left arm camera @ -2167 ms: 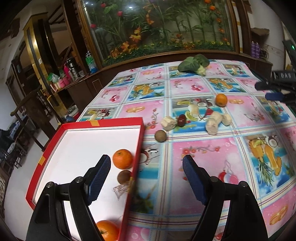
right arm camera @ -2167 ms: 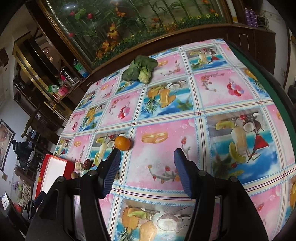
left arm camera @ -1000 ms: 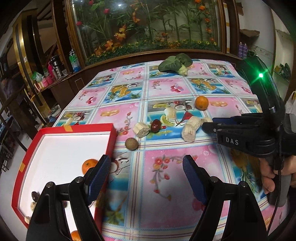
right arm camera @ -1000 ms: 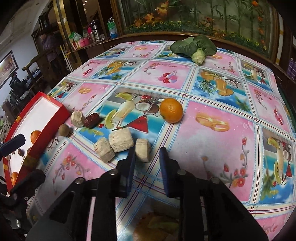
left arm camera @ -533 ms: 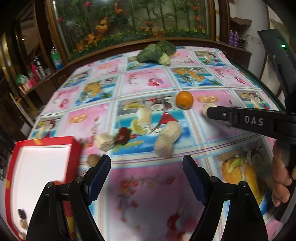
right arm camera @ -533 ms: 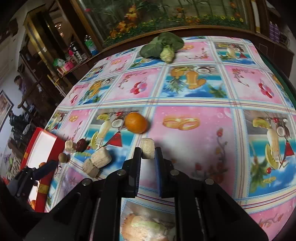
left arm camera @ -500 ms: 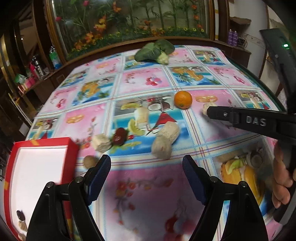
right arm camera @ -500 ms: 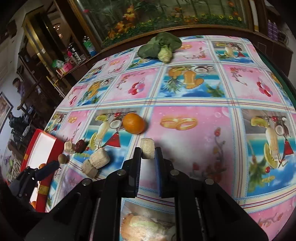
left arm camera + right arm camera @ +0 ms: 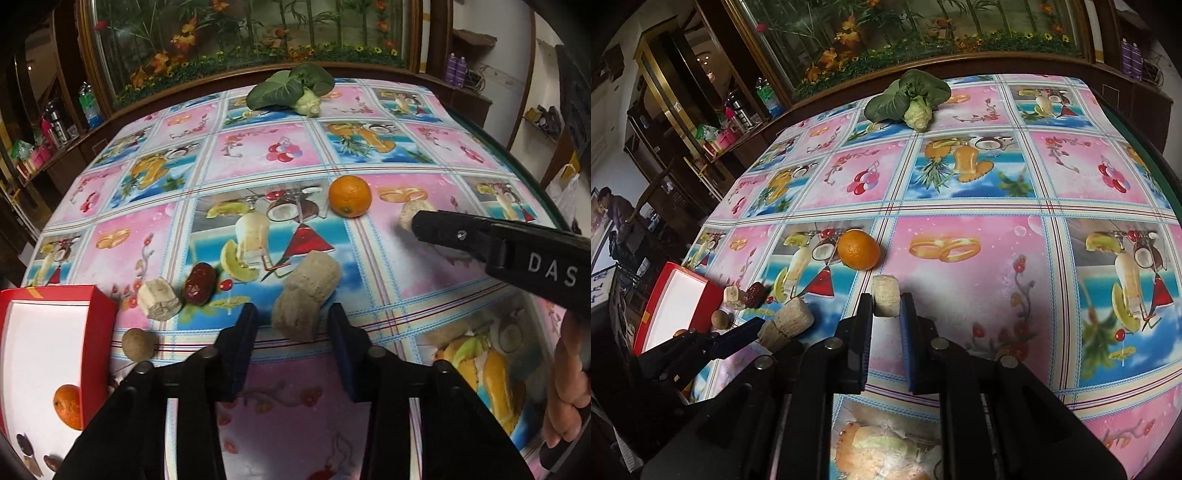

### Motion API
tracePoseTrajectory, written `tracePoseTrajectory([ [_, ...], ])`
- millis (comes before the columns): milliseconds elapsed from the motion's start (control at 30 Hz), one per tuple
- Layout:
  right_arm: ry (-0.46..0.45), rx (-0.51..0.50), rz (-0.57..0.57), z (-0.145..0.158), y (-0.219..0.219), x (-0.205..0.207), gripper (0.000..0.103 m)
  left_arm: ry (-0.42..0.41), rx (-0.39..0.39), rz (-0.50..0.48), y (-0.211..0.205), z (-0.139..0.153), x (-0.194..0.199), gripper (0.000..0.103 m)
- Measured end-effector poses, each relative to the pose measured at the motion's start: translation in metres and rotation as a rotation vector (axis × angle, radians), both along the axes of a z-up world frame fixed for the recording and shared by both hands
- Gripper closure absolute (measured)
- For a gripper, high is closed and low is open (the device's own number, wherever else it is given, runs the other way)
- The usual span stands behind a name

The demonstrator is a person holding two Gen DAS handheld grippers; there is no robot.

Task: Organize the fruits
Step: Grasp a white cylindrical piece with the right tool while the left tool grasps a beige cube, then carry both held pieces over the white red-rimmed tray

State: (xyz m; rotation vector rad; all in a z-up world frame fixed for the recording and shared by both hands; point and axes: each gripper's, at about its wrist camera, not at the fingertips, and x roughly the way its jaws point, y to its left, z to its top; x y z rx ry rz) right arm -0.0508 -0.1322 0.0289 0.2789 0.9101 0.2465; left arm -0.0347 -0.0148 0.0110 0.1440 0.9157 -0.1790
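We are mid-sort, with both grippers working the scatter beside the red tray [image 9: 99,325]; our right gripper [image 9: 886,314] is closed to a narrow gap on a pale cut chunk [image 9: 885,295], which sits far from the tray, past the orange [image 9: 349,195]; whether it is lifted clear of the counter [image 9: 424,147] we cannot tell; our left gripper [image 9: 291,332] stands partly open, empty, its fingers straddling the nearer of two pale chunks [image 9: 295,317] that lie touching each other, a little way from the tray.

Next, we judge, the left closes on that chunk and the right carries its piece toward the tray; one orange in the tray [image 9: 68,406] already lies there, with small dark items we cannot identify.

For room: a brown round fruit [image 9: 138,344], another pale piece [image 9: 159,299] and a red date [image 9: 199,284] sit just beside the tray's near corner, so we should come in over its raised wall, not along the cloth; the counter beyond the orange is open up to the leafy greens [image 9: 291,90].
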Motion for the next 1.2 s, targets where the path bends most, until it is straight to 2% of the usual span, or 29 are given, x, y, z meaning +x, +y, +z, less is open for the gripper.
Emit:
tracePoseTrajectory([
  [100, -0.002, 0.0, -0.002, 0.0, 0.0, 0.0, 0.087, 0.0, -0.022, -0.02, -0.001, 0.0, -0.001, 0.077],
  [400, -0.03, 0.001, -0.012, 0.003, -0.001, -0.003, 0.087, -0.001, -0.055, 0.005, 0.006, 0.002, -0.006, 0.078],
  [833, -0.087, -0.01, 0.044, 0.009, 0.015, -0.016, 0.087, -0.086, -0.073, 0.028, 0.022, 0.028, -0.05, 0.078],
  [1200, 0.026, 0.205, 0.171, -0.001, 0.029, -0.021, 0.087, -0.118, -0.089, 0.061, 0.039, 0.04, -0.071, 0.078],
])
